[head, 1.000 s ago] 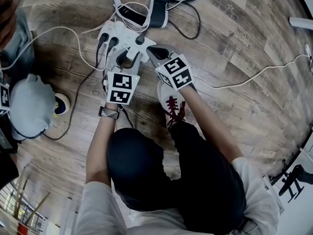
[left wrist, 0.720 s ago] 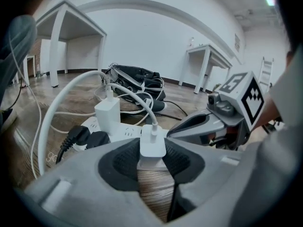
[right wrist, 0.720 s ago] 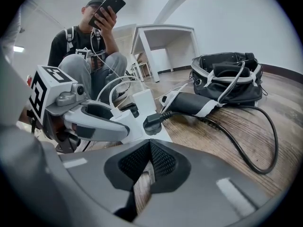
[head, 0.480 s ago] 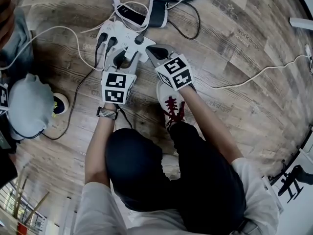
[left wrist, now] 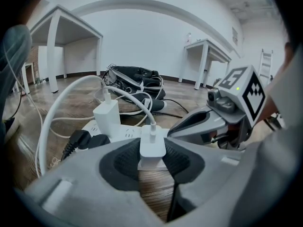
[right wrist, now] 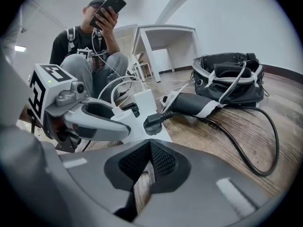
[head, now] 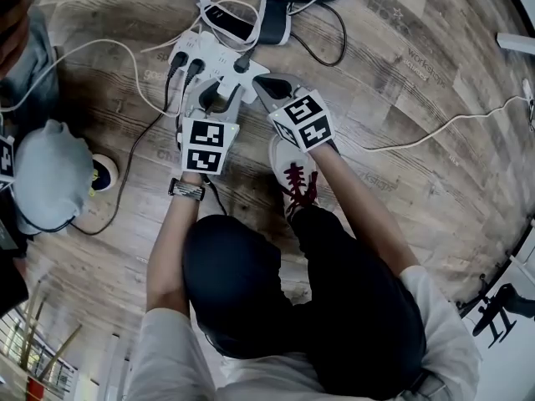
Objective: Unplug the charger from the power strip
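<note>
Pinching the white charger [left wrist: 152, 144] on the power strip's [left wrist: 124, 132] near end with my left gripper [left wrist: 152, 159]; my right gripper [right wrist: 150, 156], closed and empty, sits just beside that strip.

Left gripper [head: 213, 98]: grey moulded shell; two fingers [left wrist: 71, 178] lined with black textured pads [left wrist: 124, 162].
Right gripper [head: 266, 86]: same grey shell, same black textured lining; dark recess along the side of each finger.
Marker cubes [head: 205, 146]: white, one per gripper; black square-pattern markers on the faces; a small green light near one corner.
Shirt [head: 435, 324]: light-coloured, short sleeves.
Trousers [head: 242, 282]: dark.
Wristband [head: 185, 190]: dark with pale segments, on the left wrist.
Shoe [head: 292, 174]: white, dark red laces.
</note>
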Demonstrator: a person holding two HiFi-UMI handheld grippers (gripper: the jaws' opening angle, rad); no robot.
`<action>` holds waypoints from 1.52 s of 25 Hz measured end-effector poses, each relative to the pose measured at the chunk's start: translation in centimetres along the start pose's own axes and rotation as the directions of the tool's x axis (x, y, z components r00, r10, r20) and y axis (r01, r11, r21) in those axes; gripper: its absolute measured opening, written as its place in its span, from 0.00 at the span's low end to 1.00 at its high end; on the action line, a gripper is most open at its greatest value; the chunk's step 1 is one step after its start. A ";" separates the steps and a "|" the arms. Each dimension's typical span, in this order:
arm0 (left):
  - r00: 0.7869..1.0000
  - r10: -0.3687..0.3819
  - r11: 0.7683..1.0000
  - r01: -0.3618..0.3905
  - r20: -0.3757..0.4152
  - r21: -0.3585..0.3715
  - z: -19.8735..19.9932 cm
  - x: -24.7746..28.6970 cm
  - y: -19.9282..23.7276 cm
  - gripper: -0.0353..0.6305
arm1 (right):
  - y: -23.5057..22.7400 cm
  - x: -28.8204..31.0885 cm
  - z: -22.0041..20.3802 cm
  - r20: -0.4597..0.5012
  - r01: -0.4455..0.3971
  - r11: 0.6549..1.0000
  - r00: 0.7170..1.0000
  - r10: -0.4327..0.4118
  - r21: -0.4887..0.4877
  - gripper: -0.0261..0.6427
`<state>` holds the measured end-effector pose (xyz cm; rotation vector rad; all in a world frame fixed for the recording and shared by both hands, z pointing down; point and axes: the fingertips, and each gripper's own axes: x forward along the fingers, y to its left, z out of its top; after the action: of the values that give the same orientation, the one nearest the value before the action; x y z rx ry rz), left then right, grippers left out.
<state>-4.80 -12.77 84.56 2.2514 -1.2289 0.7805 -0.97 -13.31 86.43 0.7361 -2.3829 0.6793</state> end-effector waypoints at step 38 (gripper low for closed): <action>0.999 0.035 0.995 -0.034 -0.009 0.091 0.3 0.1 -0.2 0.26 | -0.1 0.0 0.0 0.015 -0.012 1.000 1.000 0.012 0.021 0.04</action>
<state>-4.45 -12.94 84.38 2.2999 -1.2539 0.8767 -0.91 -13.40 86.47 0.7391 -2.3990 0.7072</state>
